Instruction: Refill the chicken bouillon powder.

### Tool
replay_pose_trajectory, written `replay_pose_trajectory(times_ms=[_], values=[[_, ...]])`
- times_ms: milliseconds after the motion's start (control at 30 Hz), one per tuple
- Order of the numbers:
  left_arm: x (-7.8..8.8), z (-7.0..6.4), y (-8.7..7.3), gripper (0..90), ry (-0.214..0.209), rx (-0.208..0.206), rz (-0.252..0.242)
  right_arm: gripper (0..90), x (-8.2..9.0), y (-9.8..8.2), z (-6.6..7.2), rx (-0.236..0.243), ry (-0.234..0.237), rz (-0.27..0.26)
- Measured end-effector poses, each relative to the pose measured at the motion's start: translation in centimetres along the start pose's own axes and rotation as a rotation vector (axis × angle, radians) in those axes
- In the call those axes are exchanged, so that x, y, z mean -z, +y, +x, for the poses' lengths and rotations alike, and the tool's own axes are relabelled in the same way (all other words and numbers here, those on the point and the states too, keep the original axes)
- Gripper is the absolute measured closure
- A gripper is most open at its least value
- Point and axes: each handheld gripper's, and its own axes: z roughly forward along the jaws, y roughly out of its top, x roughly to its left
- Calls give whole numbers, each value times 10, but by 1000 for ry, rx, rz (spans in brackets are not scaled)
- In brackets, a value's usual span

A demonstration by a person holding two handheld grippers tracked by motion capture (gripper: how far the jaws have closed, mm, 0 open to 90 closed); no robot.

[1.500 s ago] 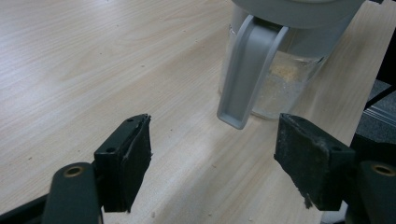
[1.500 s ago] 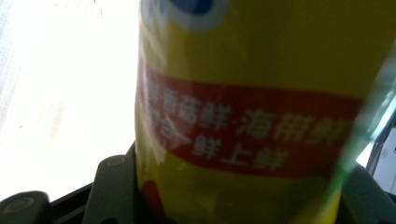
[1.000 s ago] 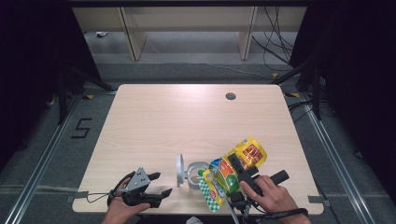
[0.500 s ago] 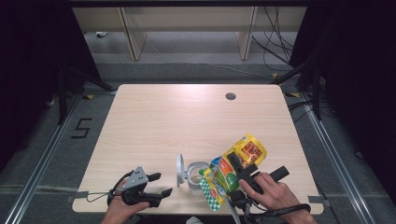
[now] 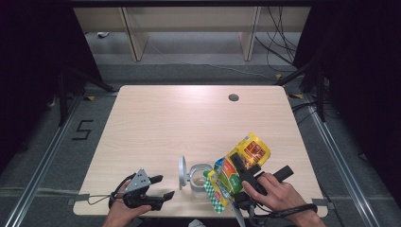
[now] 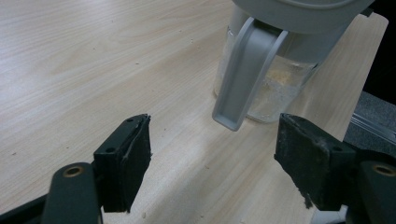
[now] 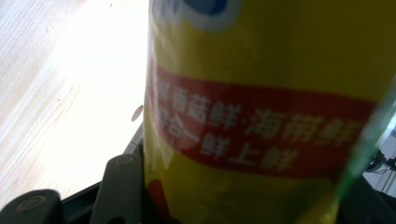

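Work in hand: tipping a seasoning pouch [image 5: 241, 163] over a small glass jar [image 5: 198, 176] near the front edge of the counter [image 5: 189, 123].
Right tool: the right tool [image 5: 239, 166] pinches the pouch; in the right gripper view the yellow and red pack [image 7: 266, 116] sits squarely between the jaws, which have just been closing a little on it.
Left tool: the left tool [image 5: 163, 187] rests low on the counter with its jaws spread wide and nothing between them [image 6: 215, 158].
Pouch axis: its long axis runs slantwise, yellow end up and away to the right, green checked end [image 5: 215, 194] down toward the front edge, just right of the jar.
Jar: upright, lid [image 5: 181, 169] swung open and standing on edge at its left; pale powder lies in the bottom [image 6: 275, 88].
Key relation: the jar mouth lies just left of the pouch's lower end, so the pour probably needs the low end swung left over the opening.
Nearer hand: the right hand [image 5: 274, 191] carries the pouch beside the jar; the left tool faces the jar's handle [image 6: 243, 79], near but apart, and looks placed to steady it.
Risk: I cannot tell which pouch end is open.
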Motion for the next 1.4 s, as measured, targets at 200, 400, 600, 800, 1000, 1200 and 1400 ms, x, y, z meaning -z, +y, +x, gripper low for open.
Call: replay_pose_trajectory(times_ms=[200,400,600,800,1000,1200,1400], values=[[-1,0,1,223,6,-44,19,497,0,0,-1,5,2,-6],[-1,0,1,217,8,-44,21,498,-1,0,-3,32,1,-2],[-1,0,1,219,9,-46,18,498,0,0,-4,26,-7,-2],[-1,0,1,219,7,-46,23,498,0,0,-3,27,-13,-6],[-1,0,1,220,12,-43,17,498,-1,0,-6,52,4,1],[-1,0,1,222,9,-45,20,499,0,0,-6,37,-20,-3],[-1,0,1,225,17,-59,28,499,0,-1,-8,58,-11,6]])
